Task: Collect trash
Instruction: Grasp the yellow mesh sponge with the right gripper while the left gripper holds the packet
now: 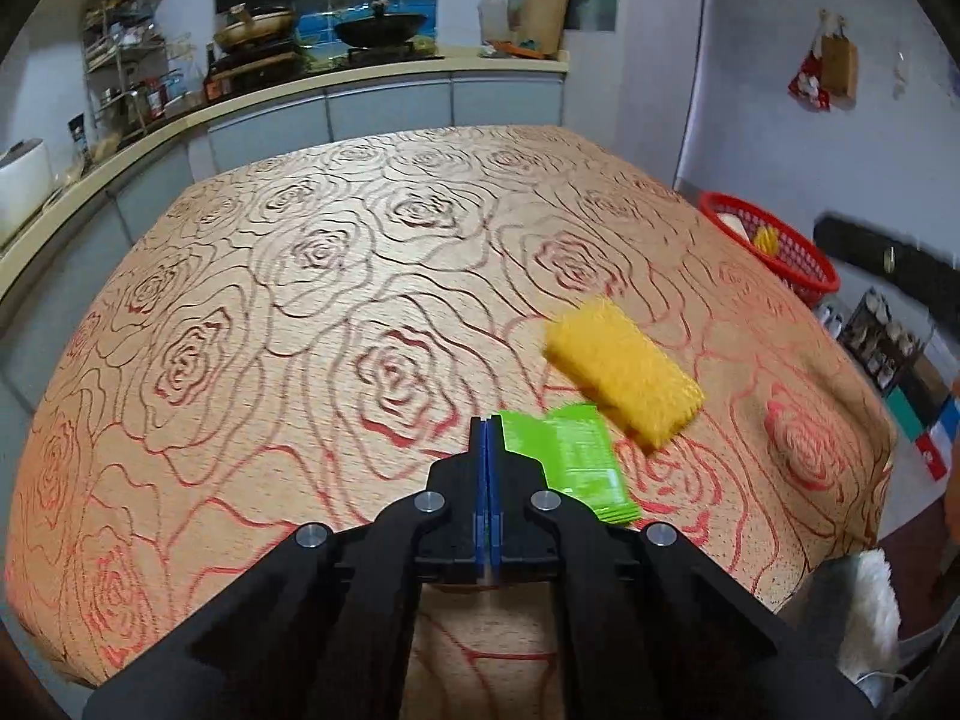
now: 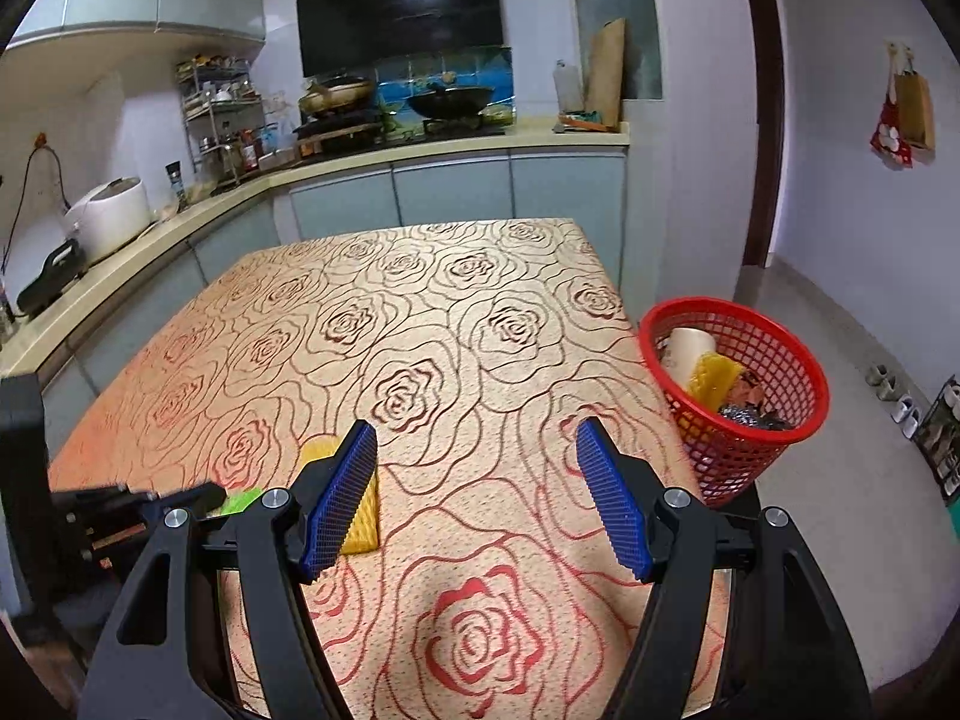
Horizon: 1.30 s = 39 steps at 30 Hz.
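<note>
A green snack wrapper lies on the rose-patterned tablecloth, its left edge pinched between the blue pads of my left gripper, which is shut. Just beyond it, to the right, lies a yellow ridged packet. In the right wrist view my right gripper hovers open over the cloth with nothing between its fingers. The yellow packet shows partly behind its left finger, and the green wrapper peeks out by the left gripper. A red mesh basket with trash inside stands off the table's right edge.
The red basket sits below the table's far right corner. A kitchen counter with pans, a spice rack and a rice cooker runs behind and to the left. Tiled floor lies right of the basket.
</note>
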Each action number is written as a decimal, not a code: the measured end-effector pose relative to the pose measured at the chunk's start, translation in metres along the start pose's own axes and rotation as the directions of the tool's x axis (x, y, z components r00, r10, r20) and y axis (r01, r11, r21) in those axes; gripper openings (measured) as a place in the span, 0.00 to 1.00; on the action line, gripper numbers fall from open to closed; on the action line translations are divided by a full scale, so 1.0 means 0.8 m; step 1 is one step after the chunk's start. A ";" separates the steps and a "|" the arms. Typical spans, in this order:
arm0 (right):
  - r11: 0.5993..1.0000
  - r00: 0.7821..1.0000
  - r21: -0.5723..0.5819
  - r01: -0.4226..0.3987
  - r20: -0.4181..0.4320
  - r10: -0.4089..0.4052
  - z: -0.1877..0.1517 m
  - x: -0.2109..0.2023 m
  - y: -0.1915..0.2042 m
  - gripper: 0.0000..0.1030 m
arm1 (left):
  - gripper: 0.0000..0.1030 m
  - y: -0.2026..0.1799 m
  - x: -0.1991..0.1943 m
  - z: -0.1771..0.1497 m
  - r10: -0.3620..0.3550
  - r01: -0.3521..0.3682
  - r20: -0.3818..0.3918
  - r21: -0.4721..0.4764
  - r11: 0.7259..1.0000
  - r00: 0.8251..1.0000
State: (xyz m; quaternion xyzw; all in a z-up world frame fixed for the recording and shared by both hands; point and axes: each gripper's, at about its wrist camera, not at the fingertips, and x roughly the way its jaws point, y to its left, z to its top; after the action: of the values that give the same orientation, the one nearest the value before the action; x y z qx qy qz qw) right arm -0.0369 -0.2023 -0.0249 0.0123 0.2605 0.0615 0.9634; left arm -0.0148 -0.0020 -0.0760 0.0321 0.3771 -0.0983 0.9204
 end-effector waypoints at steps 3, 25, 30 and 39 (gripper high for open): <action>1.000 1.000 -0.015 -0.015 -0.014 0.015 -0.003 0.004 0.008 0.65 | 0.00 0.017 -0.005 0.003 -0.006 0.006 0.004 -0.037 0.999 1.000; 1.000 1.000 -0.013 -0.019 -0.021 0.019 -0.004 0.005 0.006 0.65 | 0.70 -0.035 0.022 -0.009 -0.046 0.050 -0.060 0.060 0.997 0.997; 1.000 1.000 -0.015 -0.018 -0.026 0.018 -0.005 0.007 0.007 0.65 | 0.63 -0.030 0.025 -0.010 -0.026 0.029 -0.052 0.063 0.998 0.998; 0.999 0.998 -0.038 -0.033 -0.050 0.031 -0.011 0.016 0.021 0.65 | 0.50 -0.021 0.017 -0.010 -0.023 0.026 -0.038 0.069 0.997 0.999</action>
State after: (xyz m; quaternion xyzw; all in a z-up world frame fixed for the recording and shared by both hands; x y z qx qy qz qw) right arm -0.0322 -0.1844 -0.0379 -0.0039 0.2829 0.0820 0.9556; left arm -0.0142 -0.0198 -0.0913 0.0611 0.3908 -0.1220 0.9103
